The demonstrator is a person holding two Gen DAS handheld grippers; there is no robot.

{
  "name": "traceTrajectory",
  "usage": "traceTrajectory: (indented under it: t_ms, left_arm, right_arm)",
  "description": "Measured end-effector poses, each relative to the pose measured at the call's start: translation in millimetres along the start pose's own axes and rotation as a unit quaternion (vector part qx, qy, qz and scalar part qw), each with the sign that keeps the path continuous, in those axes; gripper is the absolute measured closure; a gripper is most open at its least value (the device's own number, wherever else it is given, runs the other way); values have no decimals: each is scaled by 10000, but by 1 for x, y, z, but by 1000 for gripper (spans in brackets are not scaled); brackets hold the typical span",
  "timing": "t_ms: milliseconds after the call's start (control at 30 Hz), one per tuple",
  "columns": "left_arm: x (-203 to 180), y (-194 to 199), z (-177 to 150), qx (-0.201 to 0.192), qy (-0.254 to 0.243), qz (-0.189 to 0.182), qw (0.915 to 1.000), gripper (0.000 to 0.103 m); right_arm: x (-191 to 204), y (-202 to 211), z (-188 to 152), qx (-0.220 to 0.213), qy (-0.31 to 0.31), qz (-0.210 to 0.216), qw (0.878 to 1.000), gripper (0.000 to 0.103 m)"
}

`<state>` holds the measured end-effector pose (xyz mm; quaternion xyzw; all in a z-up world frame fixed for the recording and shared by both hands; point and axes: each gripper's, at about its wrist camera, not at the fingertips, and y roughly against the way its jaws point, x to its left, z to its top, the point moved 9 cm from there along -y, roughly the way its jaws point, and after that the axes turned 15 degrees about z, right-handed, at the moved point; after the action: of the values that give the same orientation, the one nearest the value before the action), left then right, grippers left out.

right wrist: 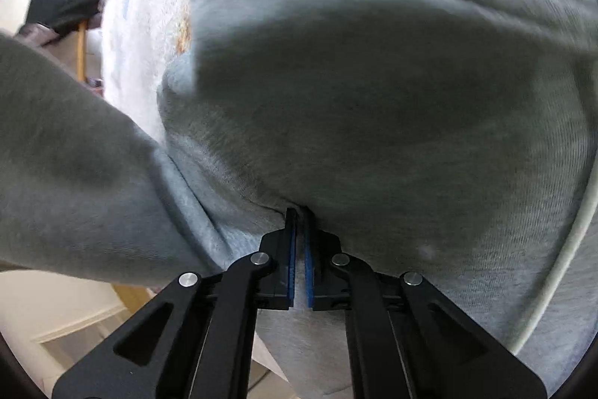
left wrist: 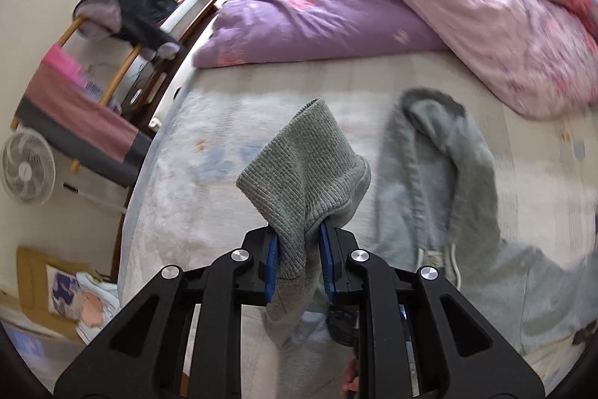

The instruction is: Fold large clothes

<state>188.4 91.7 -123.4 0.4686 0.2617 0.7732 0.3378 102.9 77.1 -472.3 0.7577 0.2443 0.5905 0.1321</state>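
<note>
Grey ribbed cuff (left wrist: 302, 156) pinched in left fingers (left wrist: 299, 242), frame centre. Hoodie (left wrist: 441, 182) lying lengthwise to the right on bed (left wrist: 179, 204). Right fingers (right wrist: 300, 223) clamped on its fabric.

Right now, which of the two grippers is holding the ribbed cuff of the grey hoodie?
The left gripper: the ribbed cuff sticks up between its blue pads. The right gripper pinches smooth fleece of the grey hoodie instead.

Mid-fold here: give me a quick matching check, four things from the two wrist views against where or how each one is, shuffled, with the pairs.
1. ribbed cuff
2. purple duvet
3. white fan
4. right gripper

A. bunched at the far end of the bed
B. on the floor beside the bed
C. clamped in the left gripper
D. shut on the grey hoodie

Pairs: 1-C, 2-A, 3-B, 4-D
</note>
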Motion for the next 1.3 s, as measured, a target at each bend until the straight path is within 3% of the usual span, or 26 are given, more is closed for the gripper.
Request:
traceTrajectory:
  t_ms: [133, 233, 300, 367, 467, 600, 733, 933, 1200, 1267, 1300]
  left_arm:
    - [-46, 12, -9, -163, -410, 45, 9990, 84]
    - [-82, 21, -17, -214, -654, -38, 9976, 84]
    - [-108, 27, -27, -209, -800, -161, 9964, 84]
    - [-136, 34, -41, -192, -966, -333, 9946, 84]
    - [-171, 37, -61, -100, -1197, -508, 9915, 84]
    - [-216, 30, -94, 127, -1353, -659, 9885, 84]
    - [-252, 22, -127, 277, -1528, -753, 9850, 84]
    - [-294, 11, -182, 518, -1976, -866, 9751, 84]
    - [-327, -7, -238, 823, -2266, -1391, 9605, 84]
    - [-326, 0, -241, 735, -2389, -1792, 9515, 72]
    - [-322, 5, -241, 871, -2322, -2155, 9445, 46]
  right_arm:
    - [-16, 23, -7, -37, -364, 653, 9972, 100]
    - [-28, 68, -9, -498, -479, 992, 9927, 101]
    - [-45, 118, -13, -977, -701, 1419, 9826, 101]
    - [-67, 167, -24, -1395, -788, 1566, 9746, 101]
    - [-104, 217, -52, -1699, -876, 1223, 9739, 101]
    - [-153, 276, -96, -2338, -1424, 855, 9580, 101]
    - [-178, 313, -132, -2638, -1618, 422, 9500, 101]
    - [-182, 329, -146, -2849, -1989, 43, 9377, 101]
    - [-194, 374, -163, -3010, -1989, -451, 9316, 101]
    - [-182, 387, -162, -3034, -1712, -745, 9344, 101]
    - [-176, 390, -161, -3000, -1589, -869, 9366, 97]
